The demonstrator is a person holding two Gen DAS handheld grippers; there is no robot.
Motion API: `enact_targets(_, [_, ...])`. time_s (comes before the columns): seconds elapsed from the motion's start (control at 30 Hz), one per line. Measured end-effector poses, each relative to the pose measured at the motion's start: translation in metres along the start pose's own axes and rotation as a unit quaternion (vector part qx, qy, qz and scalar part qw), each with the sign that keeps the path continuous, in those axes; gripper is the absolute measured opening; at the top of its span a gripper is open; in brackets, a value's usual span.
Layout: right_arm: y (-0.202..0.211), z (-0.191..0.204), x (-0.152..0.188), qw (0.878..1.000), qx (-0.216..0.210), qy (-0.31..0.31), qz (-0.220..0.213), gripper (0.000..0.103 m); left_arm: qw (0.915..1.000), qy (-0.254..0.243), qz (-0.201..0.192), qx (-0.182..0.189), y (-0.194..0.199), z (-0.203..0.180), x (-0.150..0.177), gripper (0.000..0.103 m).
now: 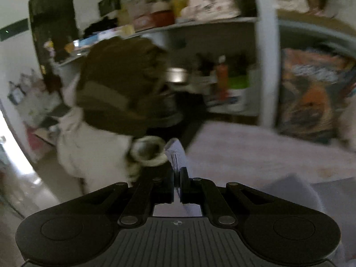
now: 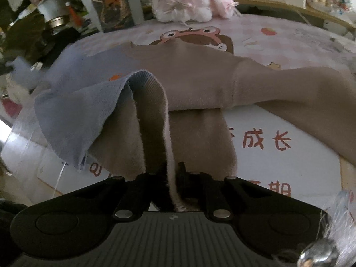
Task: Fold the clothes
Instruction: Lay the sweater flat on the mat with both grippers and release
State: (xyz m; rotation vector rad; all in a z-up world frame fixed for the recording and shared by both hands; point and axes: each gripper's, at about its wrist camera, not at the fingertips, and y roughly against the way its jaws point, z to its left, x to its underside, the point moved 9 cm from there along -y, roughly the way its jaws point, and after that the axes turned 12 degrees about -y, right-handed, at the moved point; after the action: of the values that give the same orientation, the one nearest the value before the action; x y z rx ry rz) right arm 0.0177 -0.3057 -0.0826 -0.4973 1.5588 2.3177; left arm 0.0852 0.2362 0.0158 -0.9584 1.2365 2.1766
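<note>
A garment that is tan on one side and pale blue on the other [image 2: 195, 82] lies spread over a printed bed sheet [image 2: 278, 35]. Its long tan sleeve [image 2: 307, 102] trails toward the right. My right gripper [image 2: 175, 171] is shut on the ribbed hem, which rises in a loop in front of the camera. In the left wrist view, my left gripper [image 1: 177, 173] is shut on a pale blue edge of the same garment [image 1: 176, 153], held up at the bed's left side. That view is blurred by motion.
A white and pink plush toy [image 2: 189, 0] sits at the far end of the bed. A plush dog wearing a brown cap [image 1: 111, 115] is close to the left gripper. Cluttered shelves [image 1: 200, 24] and a white post [image 1: 267, 55] stand behind.
</note>
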Motion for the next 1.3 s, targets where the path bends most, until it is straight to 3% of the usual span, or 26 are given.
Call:
enact_targets(0.13, [0.011, 0.005, 0.002, 1.000, 0.020, -0.006, -0.018, 0.003, 0.9997, -0.011, 0.013, -0.017, -0.019, 0.016, 0.010, 0.004])
enact_targets(0.2, [0.020, 0.009, 0.005, 0.999, 0.025, -0.008, -0.026, 0.003, 0.9992, -0.014, 0.019, -0.033, -0.025, 0.019, 0.013, 0.013])
enact_targets(0.27, [0.026, 0.013, 0.009, 0.999, 0.031, -0.010, -0.031, 0.003, 0.9986, -0.031, 0.018, -0.038, -0.025, 0.015, 0.011, 0.013])
enact_targets(0.33, [0.028, 0.017, 0.012, 0.998, 0.040, -0.013, -0.036, 0.003, 0.9979, -0.061, -0.004, -0.022, -0.017, -0.001, 0.004, 0.018])
enact_targets(0.4, [0.028, 0.022, 0.016, 0.998, 0.050, -0.016, -0.040, 0.003, 0.9942, -0.094, -0.036, 0.037, 0.000, -0.035, -0.001, 0.024])
enact_targets(0.47, [0.028, 0.025, 0.021, 0.997, 0.058, -0.019, -0.041, 0.003, 0.9832, -0.128, -0.060, 0.116, 0.019, -0.080, 0.000, 0.025])
enact_targets(0.6, [0.028, 0.031, 0.031, 0.996, 0.073, -0.021, -0.044, 0.003, 0.9432, -0.184, -0.074, 0.266, 0.053, -0.168, 0.016, 0.025])
enact_targets(0.7, [0.037, 0.037, 0.037, 0.995, 0.079, -0.019, -0.050, 0.003, 0.9146, -0.216, -0.061, 0.336, 0.066, -0.218, 0.037, 0.025])
enact_targets(0.77, [0.051, 0.043, 0.039, 0.995, 0.072, -0.025, -0.058, 0.003, 0.9053, -0.233, -0.036, 0.353, 0.064, -0.239, 0.051, 0.025])
enact_targets(0.83, [0.057, 0.047, 0.051, 0.997, 0.064, -0.029, -0.044, 0.003, 0.9041, -0.246, -0.015, 0.349, 0.056, -0.248, 0.063, 0.025])
enact_targets(1.03, [0.077, 0.058, 0.088, 0.998, 0.042, -0.041, 0.003, 0.003, 0.9011, -0.236, -0.019, 0.363, 0.048, -0.239, 0.067, 0.025])
enact_targets(1.17, [0.077, 0.053, 0.107, 0.997, 0.043, -0.057, 0.038, 0.004, 0.9041, -0.239, -0.020, 0.354, 0.049, -0.234, 0.067, 0.025])
enact_targets(1.23, [0.082, 0.047, 0.108, 0.996, 0.039, -0.070, 0.042, 0.006, 0.9061, -0.238, -0.019, 0.349, 0.051, -0.227, 0.068, 0.025])
enact_targets(1.3, [0.092, 0.042, 0.102, 0.996, 0.026, -0.081, 0.033, 0.017, 0.9074, -0.235, -0.019, 0.348, 0.055, -0.219, 0.069, 0.025])
